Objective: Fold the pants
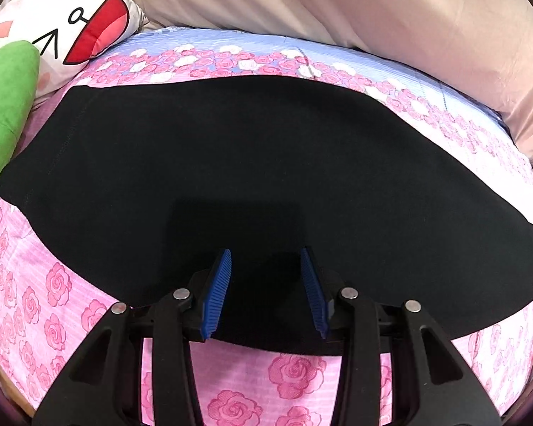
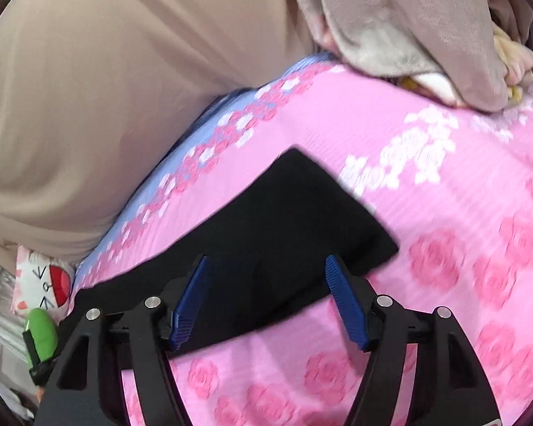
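Black pants (image 1: 231, 163) lie flat across a pink rose-print bedsheet (image 1: 60, 284), filling the middle of the left wrist view. My left gripper (image 1: 265, 259) is open over the near edge of the pants, its blue pads (image 1: 218, 291) apart with black cloth between them. In the right wrist view one squared end of the pants (image 2: 295, 220) lies on the sheet (image 2: 462, 213). My right gripper (image 2: 266, 266) is open over the near edge of that end, its blue pads (image 2: 348, 305) wide apart. Whether either touches the cloth I cannot tell.
A beige quilt (image 1: 373, 3) lies along the far side of the bed, also in the right wrist view (image 2: 89, 99). A cartoon-face pillow (image 1: 74, 25) and a green plush (image 1: 3, 106) sit at the left. A grey blanket heap (image 2: 408, 25) lies at the far right.
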{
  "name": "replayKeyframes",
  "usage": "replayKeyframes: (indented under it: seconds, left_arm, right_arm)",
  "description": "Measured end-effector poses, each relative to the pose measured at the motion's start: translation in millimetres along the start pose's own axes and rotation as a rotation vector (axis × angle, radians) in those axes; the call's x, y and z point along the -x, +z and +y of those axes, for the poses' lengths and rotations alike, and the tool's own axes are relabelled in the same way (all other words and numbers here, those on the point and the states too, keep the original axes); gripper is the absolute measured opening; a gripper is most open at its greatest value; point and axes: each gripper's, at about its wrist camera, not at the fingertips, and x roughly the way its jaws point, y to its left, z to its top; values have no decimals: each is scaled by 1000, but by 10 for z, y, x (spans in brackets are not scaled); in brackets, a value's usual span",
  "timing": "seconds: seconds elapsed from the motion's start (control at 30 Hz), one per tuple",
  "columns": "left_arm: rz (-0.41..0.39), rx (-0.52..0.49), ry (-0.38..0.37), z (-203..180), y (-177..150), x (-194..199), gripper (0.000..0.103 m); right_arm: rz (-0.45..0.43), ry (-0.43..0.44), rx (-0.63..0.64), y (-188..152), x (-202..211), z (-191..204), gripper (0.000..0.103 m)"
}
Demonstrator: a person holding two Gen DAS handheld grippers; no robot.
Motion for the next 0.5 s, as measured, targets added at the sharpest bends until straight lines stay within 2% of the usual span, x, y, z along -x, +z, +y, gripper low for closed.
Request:
replayKeyframes:
  seconds: [0.07, 0.1, 0.13, 0.2, 0.27, 0.3, 0.33, 0.37, 0.4, 0.43, 0.5]
  left_arm:
    - [-2, -2, -4, 5, 20, 8, 40]
    - [-5, -3, 2, 7, 30, 5, 41]
    - [-5, -2, 9, 8, 41, -12, 46]
    - [-9, 2, 25, 15, 53, -30, 47]
    - [-13, 3, 40, 40, 75, -52, 47]
    - [-17, -4, 52, 46, 88, -68, 47]
    - [-20, -12, 60, 56, 110, -84, 47]
    - [-22, -17, 64, 56, 121, -96, 47]
    - [-23, -19, 65, 54, 129, -106, 47]
    - [-26, -22, 66, 45, 140, -107, 47]
    - [-28, -22, 58, 25, 155, -102, 47]
  right_arm:
    - [25, 16, -26, 116, -124, -100, 65]
    - [45, 18, -51, 160, -150, -205, 49]
    - [57, 22, -53, 210, -233, -233, 4]
    - [44, 15, -35, 270, -135, -201, 1]
    - [-91, 17, 0, 306, 152, -88, 1]
    - [-160, -15, 17, 303, 329, -66, 1]
    - [-177, -53, 18, 293, 391, -90, 1]
    - [-169, -134, 31, 273, 388, -161, 1]
    - [-135, -178, 39, 258, 334, -226, 2]
    - [-71, -208, 18, 216, 237, -342, 10]
    - [-38, -192, -4, 170, 201, -361, 10]
